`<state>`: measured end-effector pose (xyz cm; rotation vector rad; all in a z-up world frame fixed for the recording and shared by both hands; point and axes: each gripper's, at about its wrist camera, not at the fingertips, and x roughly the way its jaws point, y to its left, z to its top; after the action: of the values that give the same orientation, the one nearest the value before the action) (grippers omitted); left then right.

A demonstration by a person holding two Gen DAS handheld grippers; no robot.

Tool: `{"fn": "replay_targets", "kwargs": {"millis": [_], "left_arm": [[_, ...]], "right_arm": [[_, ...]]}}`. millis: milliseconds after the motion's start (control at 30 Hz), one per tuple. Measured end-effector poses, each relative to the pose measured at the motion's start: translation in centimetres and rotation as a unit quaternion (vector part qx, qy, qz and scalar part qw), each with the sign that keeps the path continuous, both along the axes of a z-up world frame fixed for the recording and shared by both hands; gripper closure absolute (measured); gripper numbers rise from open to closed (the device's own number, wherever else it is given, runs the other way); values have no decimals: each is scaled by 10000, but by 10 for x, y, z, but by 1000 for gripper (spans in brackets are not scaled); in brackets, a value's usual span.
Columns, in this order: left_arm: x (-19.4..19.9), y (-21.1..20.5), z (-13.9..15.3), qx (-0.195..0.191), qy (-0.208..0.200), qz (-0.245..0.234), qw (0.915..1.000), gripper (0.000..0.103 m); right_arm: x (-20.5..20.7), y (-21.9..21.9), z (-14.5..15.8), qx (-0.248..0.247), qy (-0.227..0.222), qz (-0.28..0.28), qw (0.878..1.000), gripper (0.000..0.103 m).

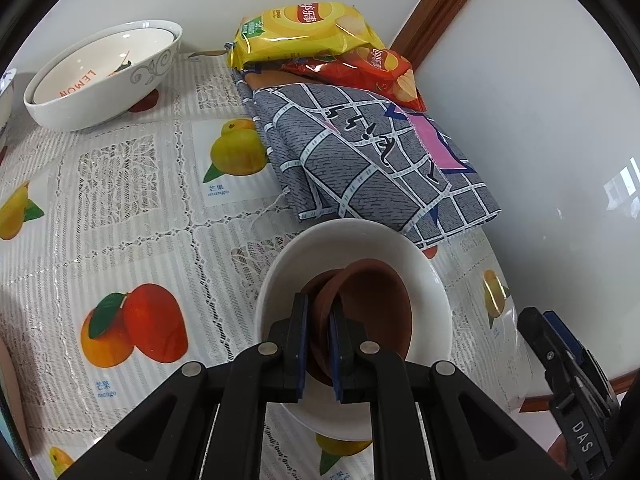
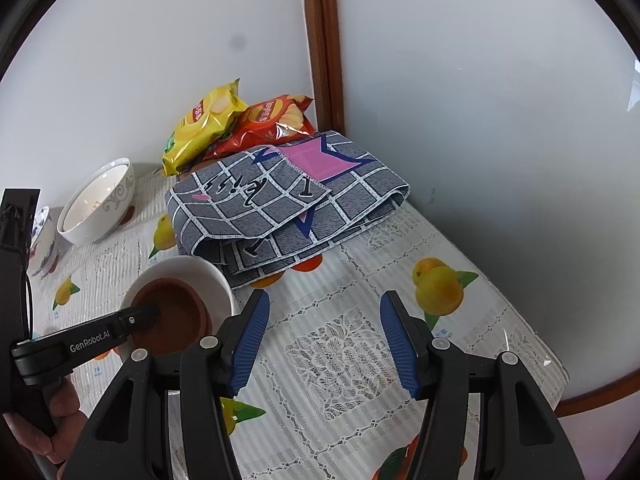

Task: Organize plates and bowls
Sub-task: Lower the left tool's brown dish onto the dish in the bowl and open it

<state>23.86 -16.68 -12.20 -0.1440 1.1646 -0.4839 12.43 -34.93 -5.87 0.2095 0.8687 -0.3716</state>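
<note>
My left gripper (image 1: pixel 319 312) is shut on the rim of a small brown dish (image 1: pixel 374 308) and holds it tilted inside a white bowl (image 1: pixel 320 252), over another brown dish (image 1: pixel 318 284). In the right wrist view the left gripper (image 2: pixel 154 314) reaches over the brown dish (image 2: pixel 172 312) in the white bowl (image 2: pixel 216 280). My right gripper (image 2: pixel 322 336) is open and empty above the tablecloth, to the right of that bowl. Two nested white bowls (image 1: pixel 100 76) stand at the far left, also in the right wrist view (image 2: pixel 96 208).
A folded grey checked cloth (image 1: pixel 360 152) lies behind the white bowl. Yellow (image 1: pixel 304 32) and red (image 1: pixel 372 68) chip bags lean in the wall corner. A blue-patterned bowl (image 2: pixel 42 236) stands at the left. The table edge (image 2: pixel 532 344) runs along the right.
</note>
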Motion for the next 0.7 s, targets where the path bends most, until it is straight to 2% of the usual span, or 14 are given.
{"fn": "replay_targets", "kwargs": {"millis": [167,267,600,700], "left_arm": [[0,-3,0,40,46,-125,9999,92],[-1,-4,2,129,85,-232,9996,86],[-11,5,36,279,-483,-374,9977,83],[-9,11,41,613,-645,-208,9958,83]], "right_arm": [[2,2,-1,-47,35,73,10000,46],[3,3,-3,-7,52,122,9999,46],[11,8,-12,265,66,332,9991,46],[14,12,-15,356,61,427,9984,46]]}}
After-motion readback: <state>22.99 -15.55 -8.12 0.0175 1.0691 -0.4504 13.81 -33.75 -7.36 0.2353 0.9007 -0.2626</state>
